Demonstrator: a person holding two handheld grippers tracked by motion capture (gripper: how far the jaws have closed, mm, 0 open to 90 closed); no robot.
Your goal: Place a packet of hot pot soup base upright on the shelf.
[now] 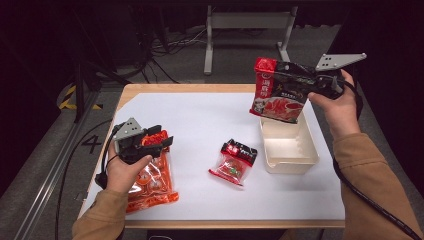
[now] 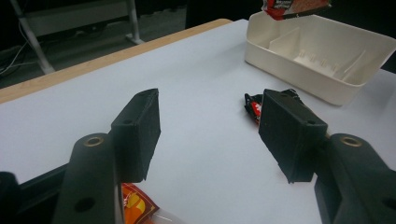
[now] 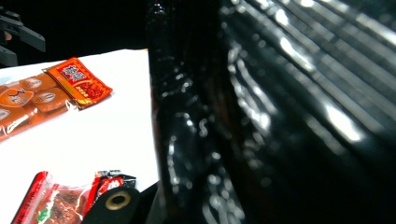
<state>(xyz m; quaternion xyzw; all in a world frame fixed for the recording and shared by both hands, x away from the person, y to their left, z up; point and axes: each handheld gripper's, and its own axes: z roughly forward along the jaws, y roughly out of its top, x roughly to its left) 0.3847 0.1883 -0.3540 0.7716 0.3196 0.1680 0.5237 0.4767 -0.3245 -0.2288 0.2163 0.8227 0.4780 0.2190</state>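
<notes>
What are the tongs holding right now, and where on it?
The right tongs are shut on the black-and-red pouch, gripped at its right edge above the white bin. The left tongs hold nothing; the jaws stand open over the orange packet.

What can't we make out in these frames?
- Right gripper pads: covered by the black pouch, whose glossy back blocks the right gripper view.
- Orange pack top: under the left gripper in the high view; cut off by the bottom edge in the left gripper view.
- Small packet print: too small to read.
- Bin floor: partly behind the pouch.
</notes>
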